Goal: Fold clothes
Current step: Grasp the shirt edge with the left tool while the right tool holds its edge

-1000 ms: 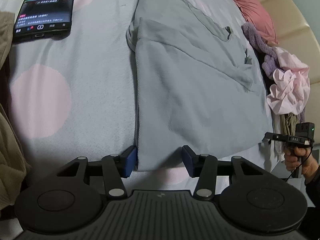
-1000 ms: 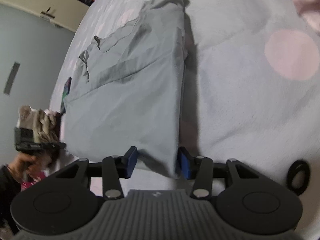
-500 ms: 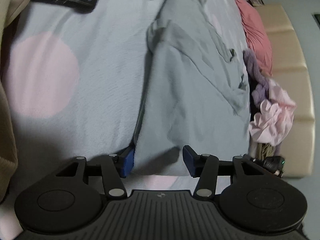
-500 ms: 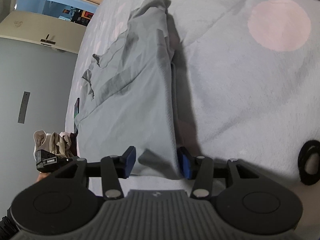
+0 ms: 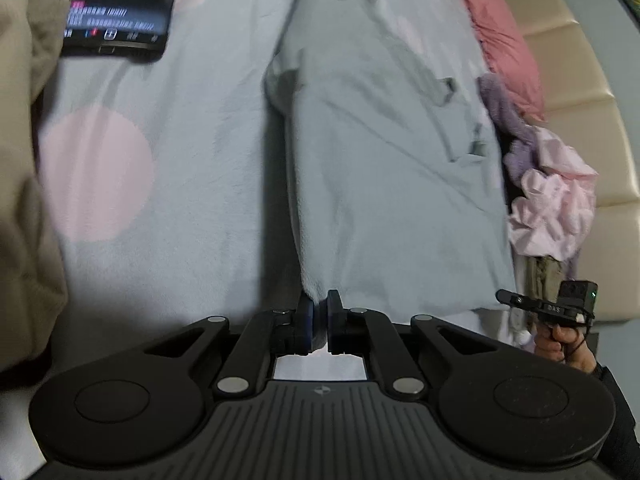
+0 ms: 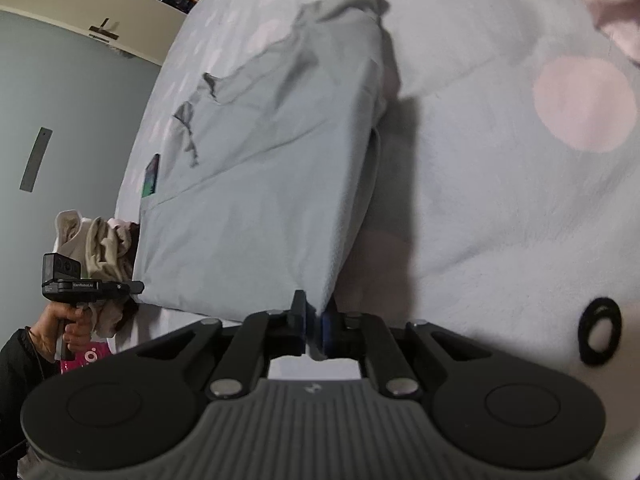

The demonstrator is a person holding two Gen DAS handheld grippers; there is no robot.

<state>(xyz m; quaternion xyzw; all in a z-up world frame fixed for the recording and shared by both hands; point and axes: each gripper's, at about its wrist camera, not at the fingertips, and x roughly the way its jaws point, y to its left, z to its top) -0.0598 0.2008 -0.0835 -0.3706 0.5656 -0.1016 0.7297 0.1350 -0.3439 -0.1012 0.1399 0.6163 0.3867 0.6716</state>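
— Now, what do both views show?

— A pale grey garment lies flattened lengthwise on a bed with a light cover dotted pink. Left gripper has its jaws nearly together on the near hem corner at 6 o'clock; right gripper is closing its jaws on the hem's other near corner, cloth pinched between the pads.

— How should the fabric handle?

— Likely light, soft and limp: it will sag between the two holds, so the hem corners look like the right places to grip, kept taut while carried toward the collar at 12 o'clock.

— And the surroundings?

— A lit phone rests at 11 o'clock, beige cloth at 9, crumpled pink and purple clothes at 3 beside a padded cream headboard. A black hair tie lies on the cover at 4 o'clock in the right view; grey walls stand beyond.
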